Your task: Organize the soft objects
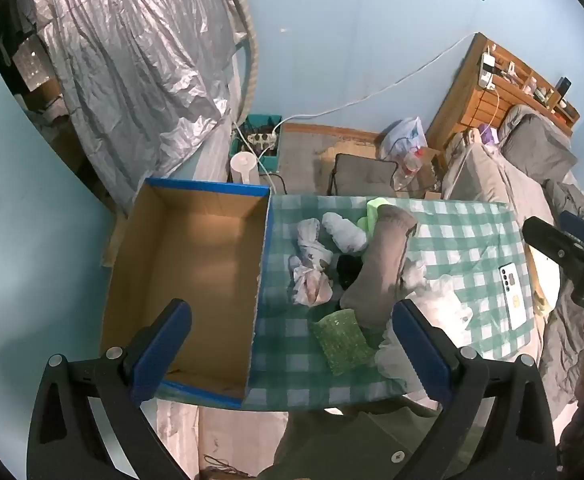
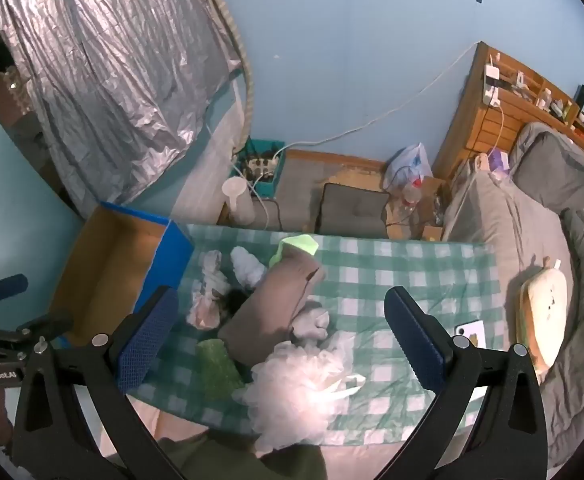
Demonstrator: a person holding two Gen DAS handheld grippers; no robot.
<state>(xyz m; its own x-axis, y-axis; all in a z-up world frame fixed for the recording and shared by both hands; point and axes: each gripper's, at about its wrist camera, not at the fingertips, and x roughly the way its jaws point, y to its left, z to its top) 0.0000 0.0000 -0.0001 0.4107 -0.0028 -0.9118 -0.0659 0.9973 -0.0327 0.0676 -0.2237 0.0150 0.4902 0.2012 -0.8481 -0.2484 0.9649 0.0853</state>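
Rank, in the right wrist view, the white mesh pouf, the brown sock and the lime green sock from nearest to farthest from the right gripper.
From the right gripper:
1. White mesh pouf, right below it.
2. Brown sock, mid-pile.
3. Lime green sock, at the table's far edge.

Green-white checked cloth (image 1: 472,240), blue-edged brown box (image 1: 196,272), grey sock (image 1: 380,264).

Dim bluish indoor light, strong fisheye bending at dark edges; glare blows out white mesh pouf (image 2: 304,384)

Blue wall (image 1: 332,20); grey bed (image 2: 532,208)
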